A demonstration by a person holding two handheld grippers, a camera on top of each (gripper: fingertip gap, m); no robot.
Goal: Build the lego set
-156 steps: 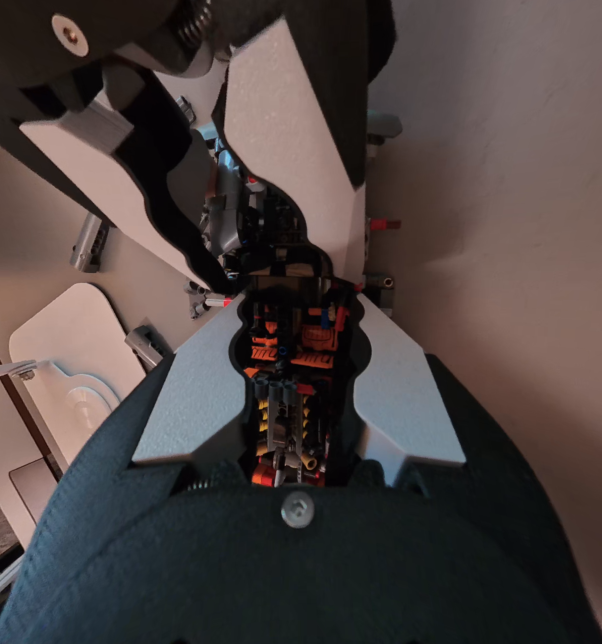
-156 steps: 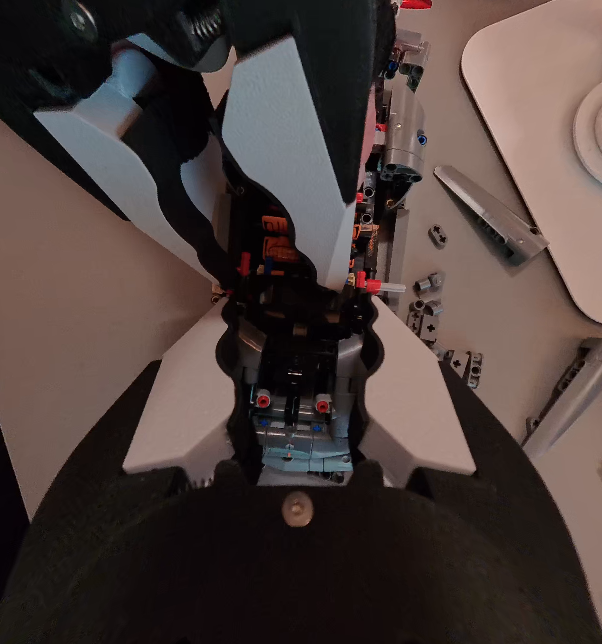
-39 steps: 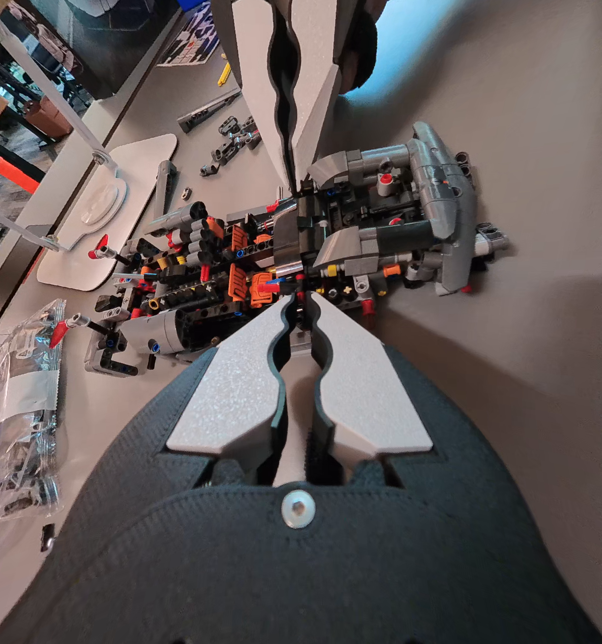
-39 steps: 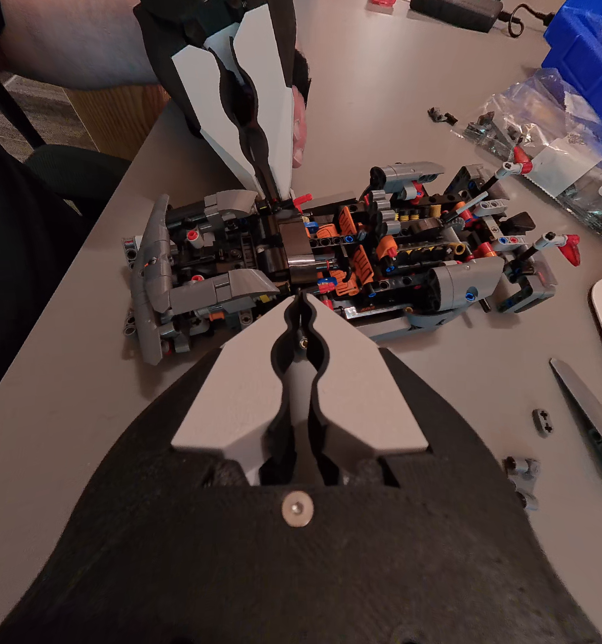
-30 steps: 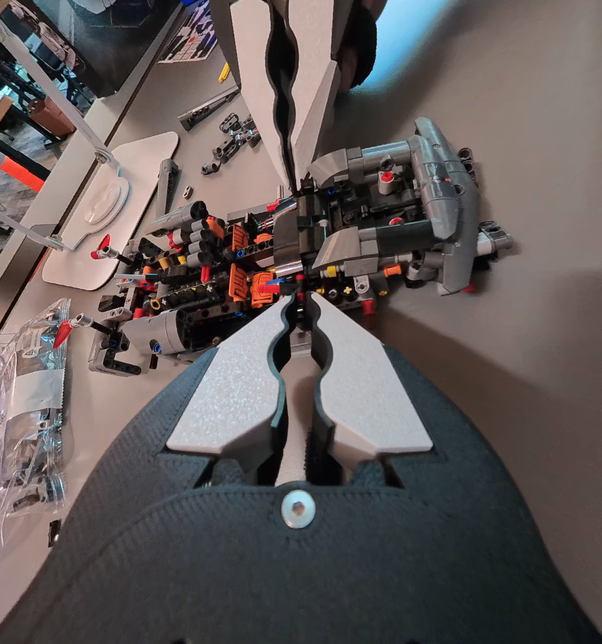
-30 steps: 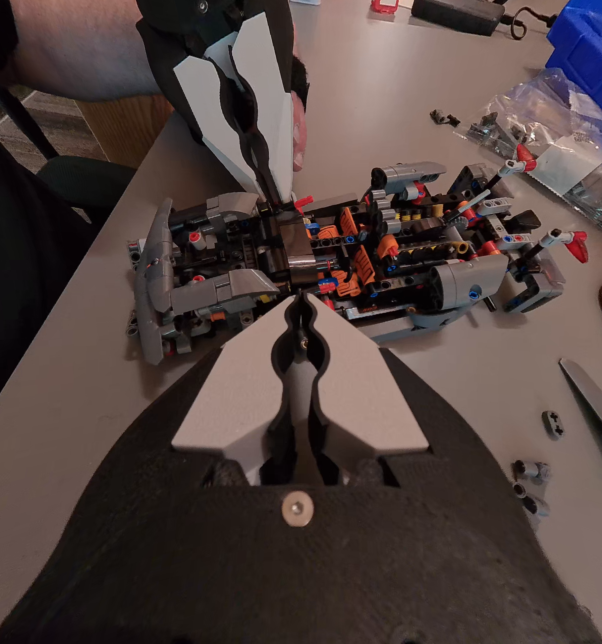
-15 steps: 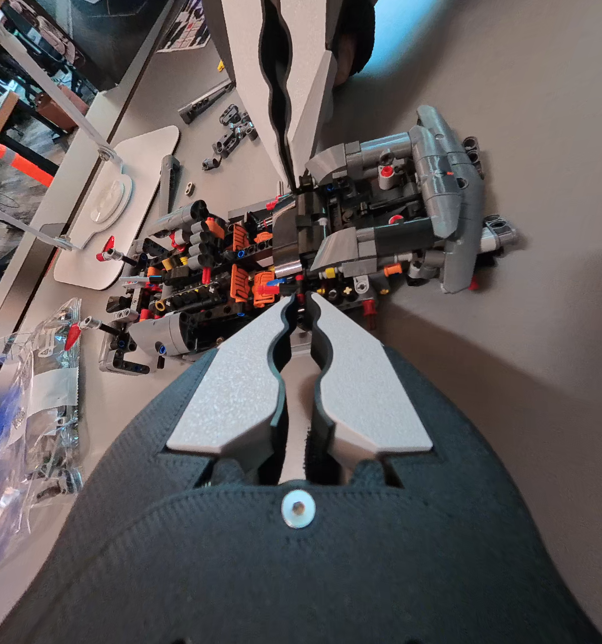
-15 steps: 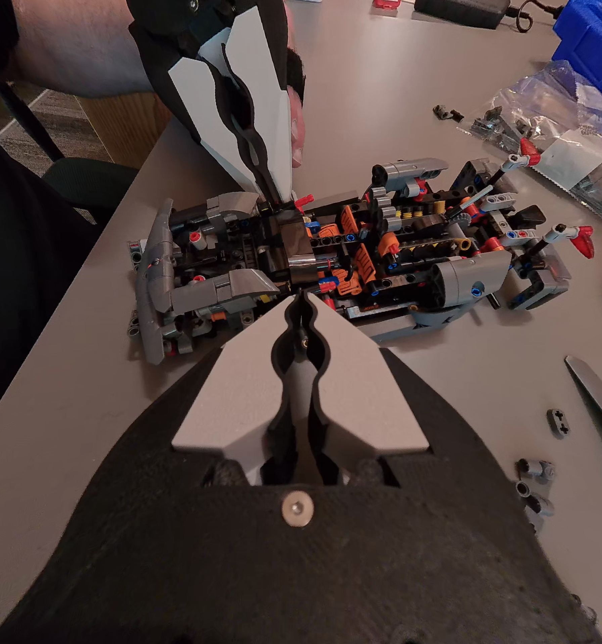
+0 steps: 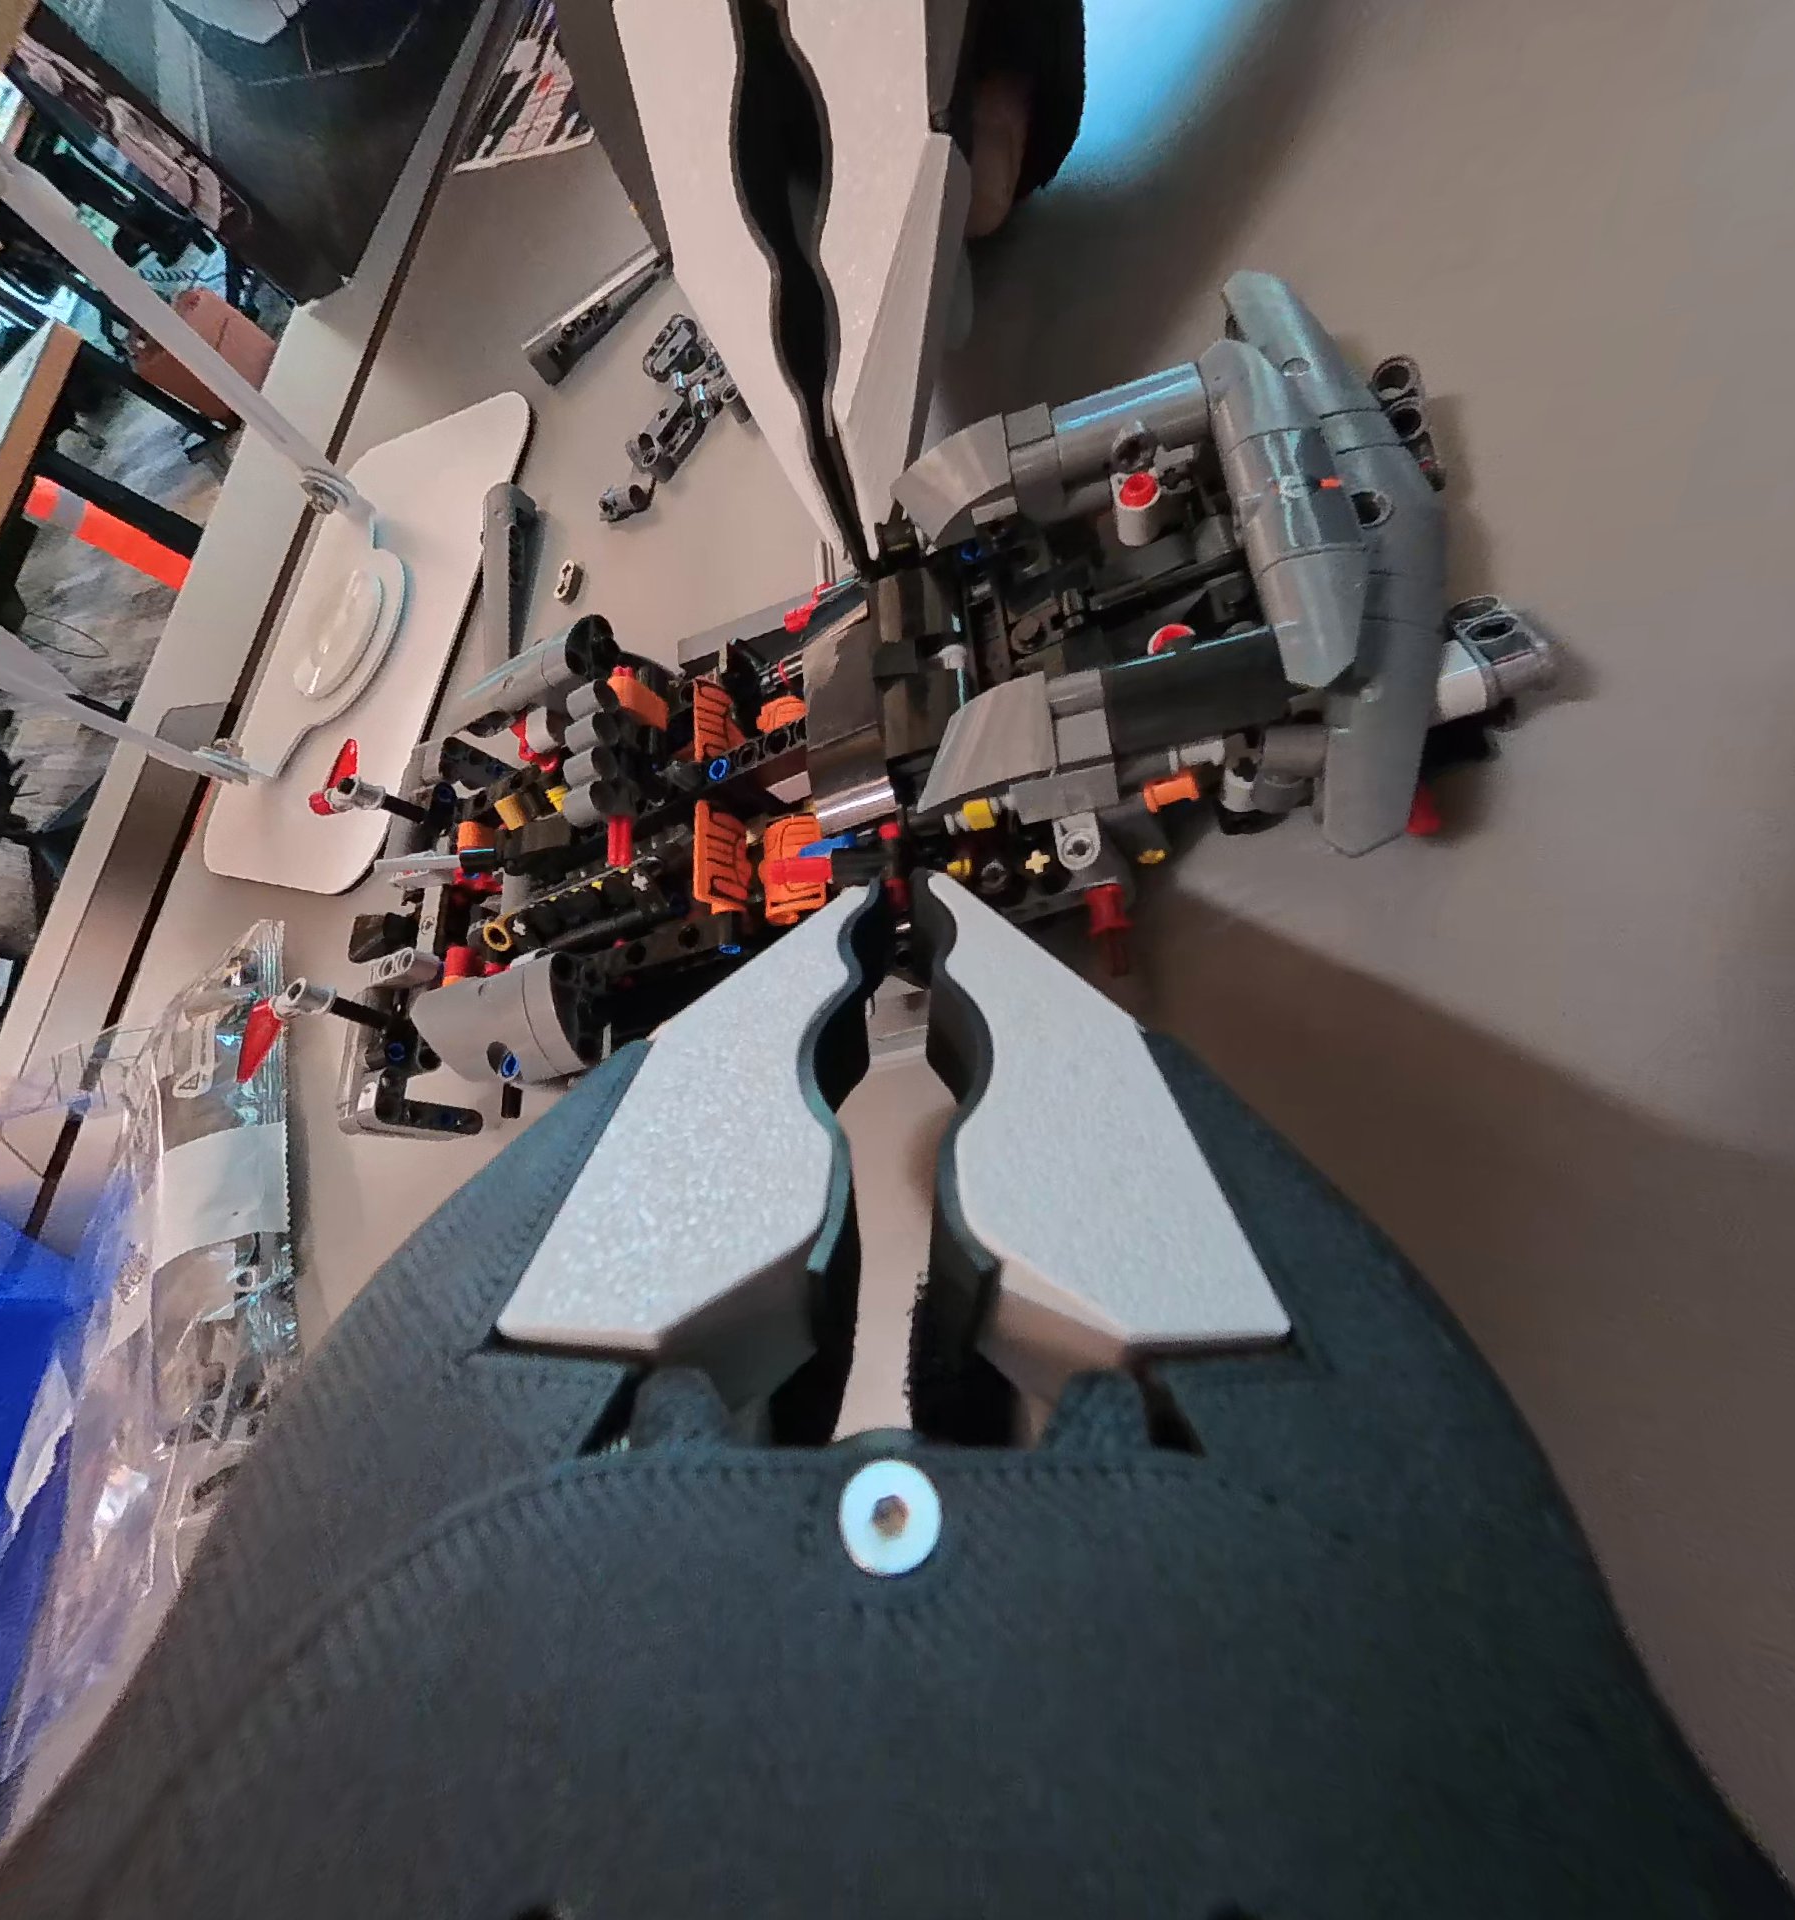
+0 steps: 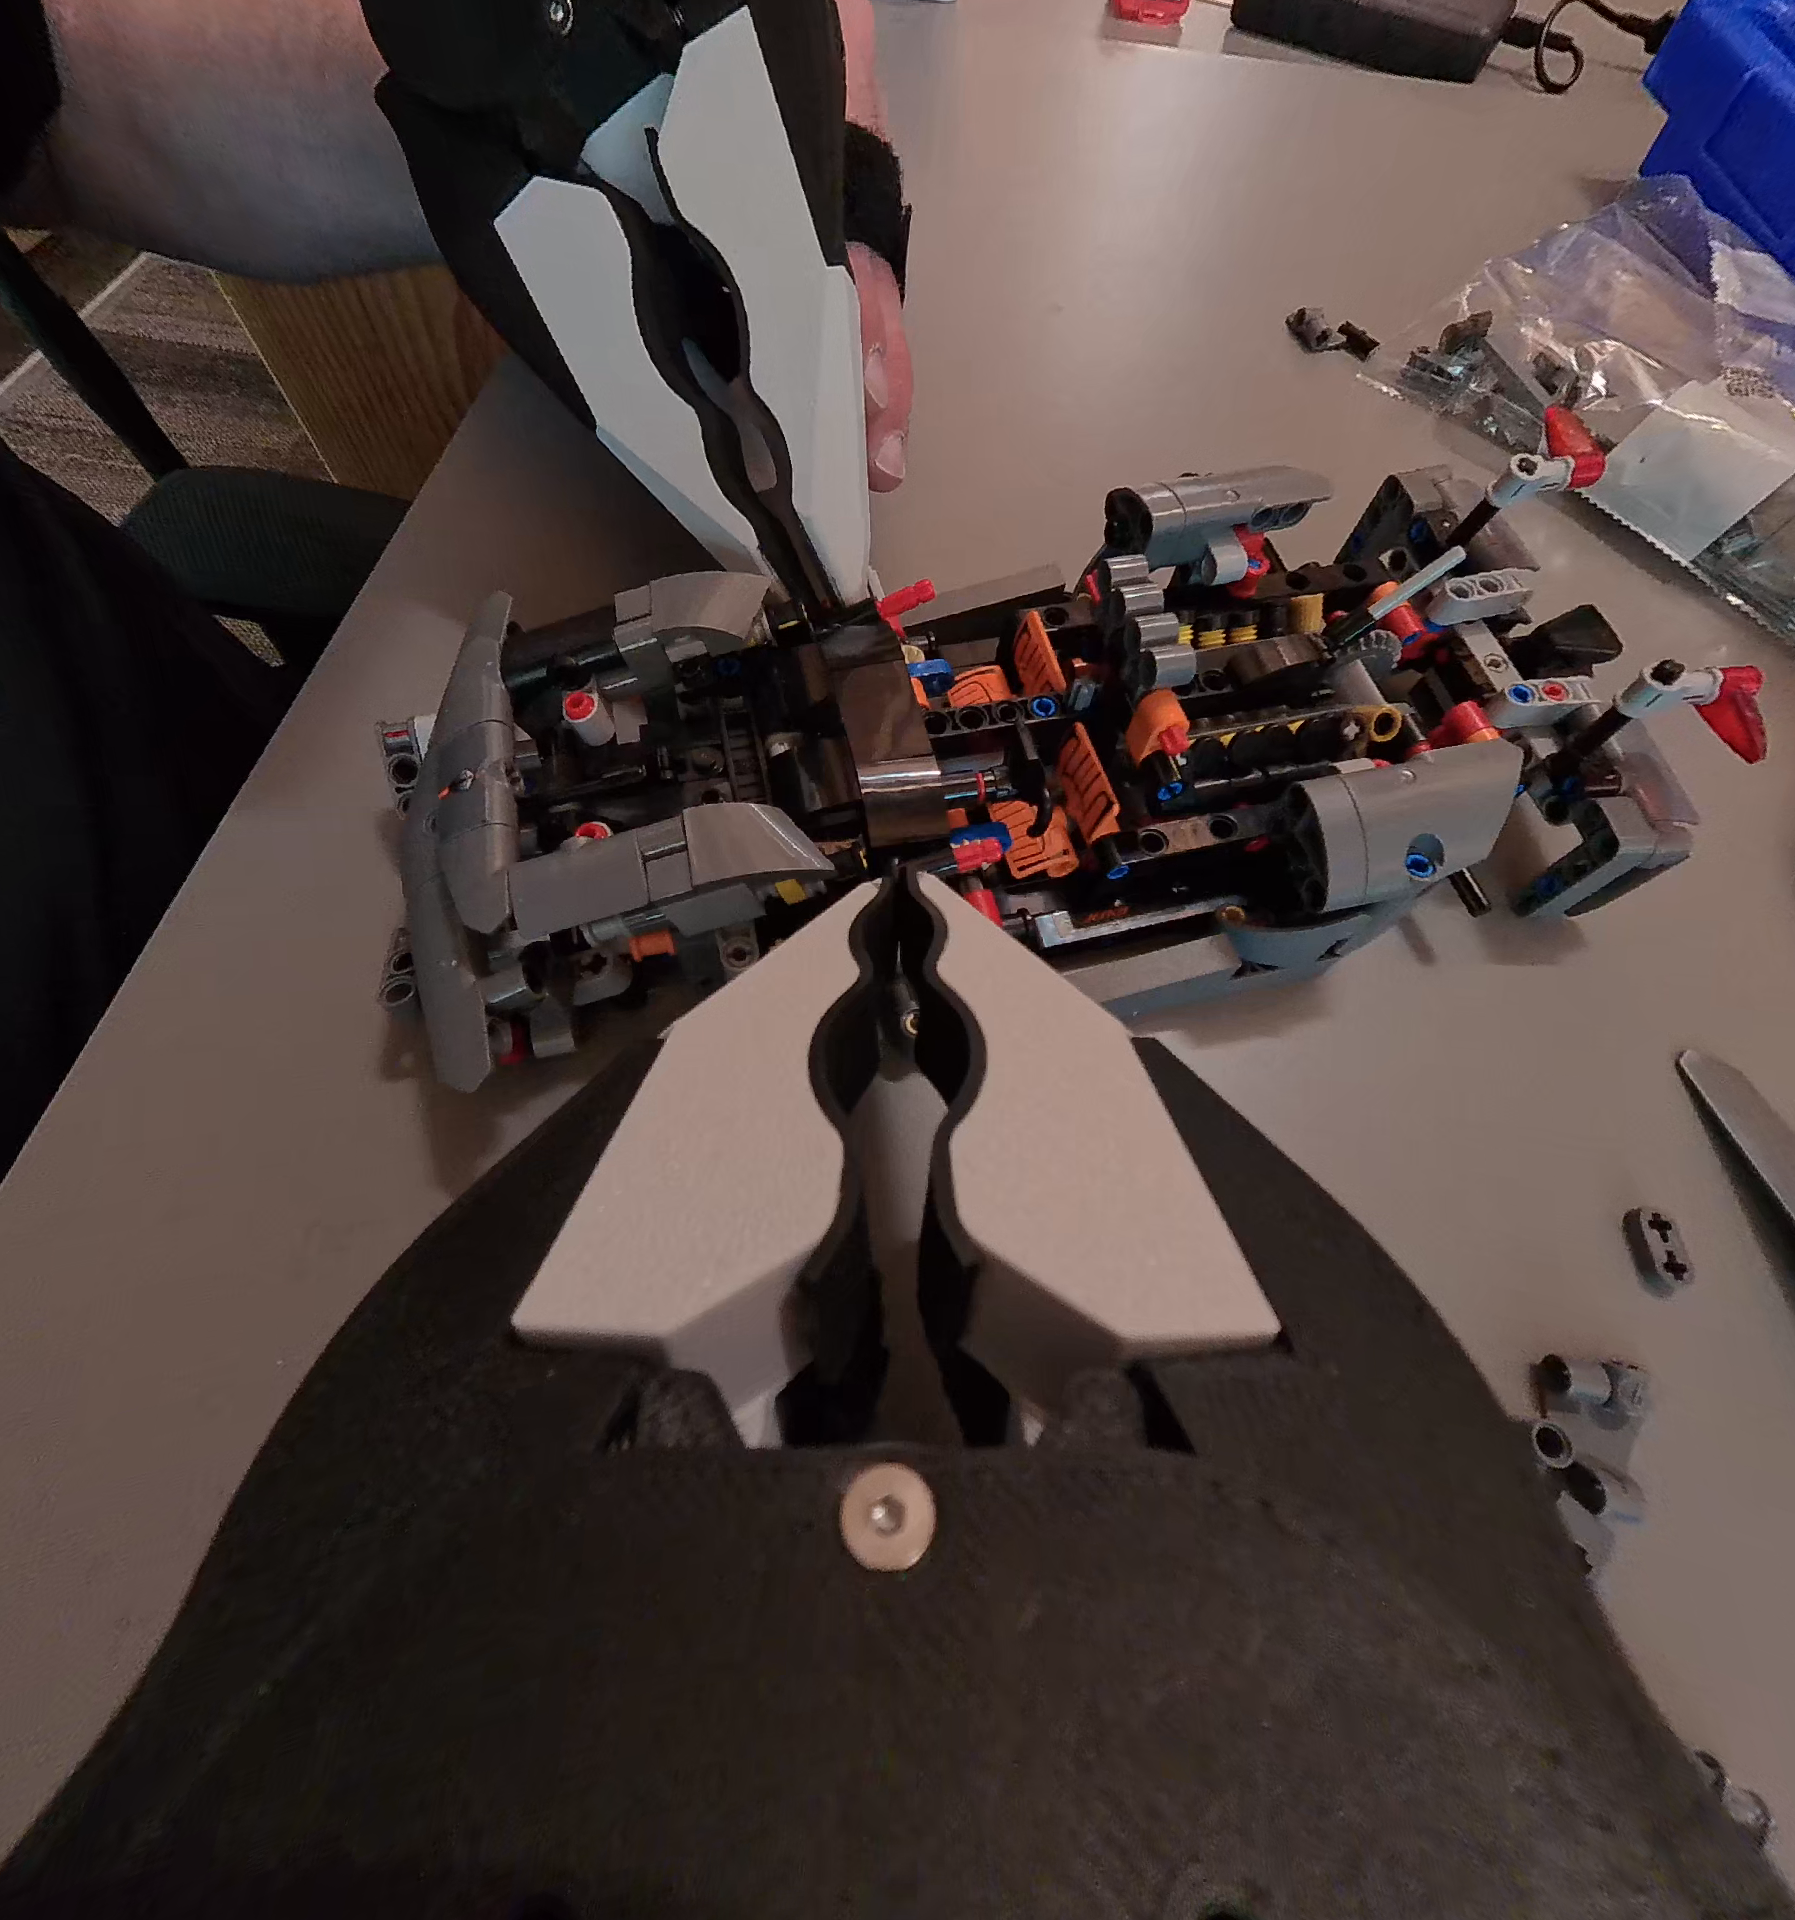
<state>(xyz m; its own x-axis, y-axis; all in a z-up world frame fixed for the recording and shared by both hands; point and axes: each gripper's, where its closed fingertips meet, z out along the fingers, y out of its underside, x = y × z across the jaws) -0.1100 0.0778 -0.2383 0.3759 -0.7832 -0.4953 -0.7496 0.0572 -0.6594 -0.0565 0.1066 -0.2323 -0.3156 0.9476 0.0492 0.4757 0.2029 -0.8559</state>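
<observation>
Both grippers have pulled back from straddling the brick-built car chassis (image 10: 976, 748) to its opposite sides – it lies flat on the grey table (image 10: 1236, 312). The left gripper (image 9: 901, 883) and right gripper (image 10: 898, 883) now stand closed, tips meeting at the car's middle – neither plainly grips a part.

One part-built brick car (image 10: 976, 748), two hand-held grippers (image 10: 898, 883) (image 10: 820, 597), one blue bin (image 10: 1776, 114), one clear bag of parts (image 10: 1651, 416), one white board (image 9: 353, 665), on one tabletop (image 10: 1236, 312).

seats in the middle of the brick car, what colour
Orange seats with dark stripes, clearest in the right wrist view.
</observation>
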